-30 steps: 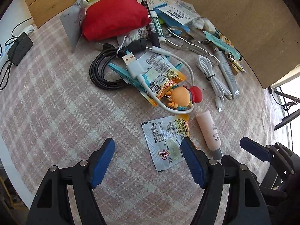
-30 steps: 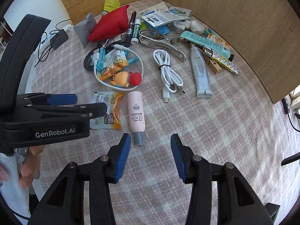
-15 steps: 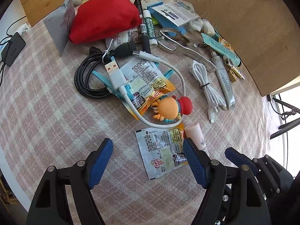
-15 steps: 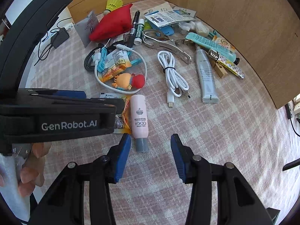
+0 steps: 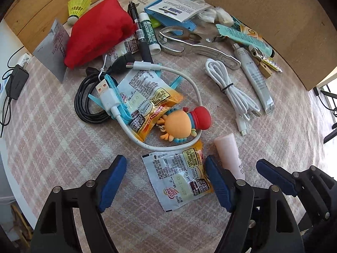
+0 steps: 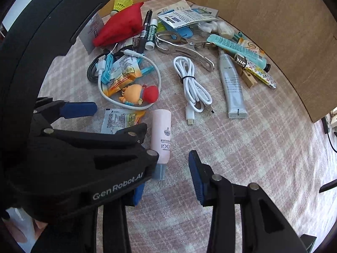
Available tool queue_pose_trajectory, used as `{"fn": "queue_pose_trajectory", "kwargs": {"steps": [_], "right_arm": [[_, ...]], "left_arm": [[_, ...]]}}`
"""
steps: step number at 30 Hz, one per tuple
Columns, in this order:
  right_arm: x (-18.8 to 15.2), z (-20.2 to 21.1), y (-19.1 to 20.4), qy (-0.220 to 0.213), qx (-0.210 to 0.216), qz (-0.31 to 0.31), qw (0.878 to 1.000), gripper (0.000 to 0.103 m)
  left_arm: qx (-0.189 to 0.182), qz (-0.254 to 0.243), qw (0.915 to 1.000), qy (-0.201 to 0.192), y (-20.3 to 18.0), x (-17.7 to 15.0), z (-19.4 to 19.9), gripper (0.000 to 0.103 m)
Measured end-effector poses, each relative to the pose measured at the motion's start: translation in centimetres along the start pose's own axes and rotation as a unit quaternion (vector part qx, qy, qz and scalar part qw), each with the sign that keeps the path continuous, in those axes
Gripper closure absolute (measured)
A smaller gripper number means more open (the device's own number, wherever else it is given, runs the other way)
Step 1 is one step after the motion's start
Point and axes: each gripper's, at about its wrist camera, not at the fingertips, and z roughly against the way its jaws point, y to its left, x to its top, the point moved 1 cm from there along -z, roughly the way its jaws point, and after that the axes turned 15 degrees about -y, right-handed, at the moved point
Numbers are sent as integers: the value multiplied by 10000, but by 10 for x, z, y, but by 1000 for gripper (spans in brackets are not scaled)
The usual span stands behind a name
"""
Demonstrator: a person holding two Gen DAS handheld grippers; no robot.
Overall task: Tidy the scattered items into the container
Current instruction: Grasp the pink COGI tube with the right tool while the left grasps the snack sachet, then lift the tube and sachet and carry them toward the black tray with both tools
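My left gripper [image 5: 166,181] is open, its blue pads on either side of a Coffee-mate sachet [image 5: 181,175] lying flat on the checked cloth; the sachet also shows in the right wrist view [image 6: 122,119]. My right gripper [image 6: 168,181] is open around the grey cap end of a pink tube [image 6: 161,135], which also shows in the left wrist view [image 5: 229,154]. The left gripper body [image 6: 73,158] hides the right gripper's left finger. Behind lie an orange crab toy [image 5: 181,124], a white cable [image 5: 231,90] and a red pouch [image 5: 99,29]. No container is in view.
Further back lie a black cable coil [image 5: 86,97], metal tongs [image 5: 195,42], a grey tube [image 5: 254,78], a pen [image 5: 140,31], a shuttlecock [image 5: 76,6] and blue packets [image 5: 174,8]. Wooden boards [image 5: 273,10] wall the far side. A charger [image 5: 14,82] sits at the left edge.
Both grippers have moved forward and lower over the cloth. The left pads now flank the sachet, and the left gripper body has slid further across the right wrist view.
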Motion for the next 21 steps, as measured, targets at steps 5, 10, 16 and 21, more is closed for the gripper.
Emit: {"fn": "queue_pose_trajectory", "kwargs": {"steps": [5,10,16,21], "right_arm": [[1,-10,9,-15,-56,92,9999,70],[2,-11,12,-4,-86,147,9999,83],[-5,-3,-4,50,-170,-61,9998,83],[-10,14,-21,-62,-253,-362,9990,83]], "left_arm": [[23,-11,10000,-9,13,-4,7,46],[-47,19,10000,-27,38,-1,8,60],[-44,-150,9997,-197,61,-2,5,68],[-269,-5,9995,-175,81,-7,9,72]]}}
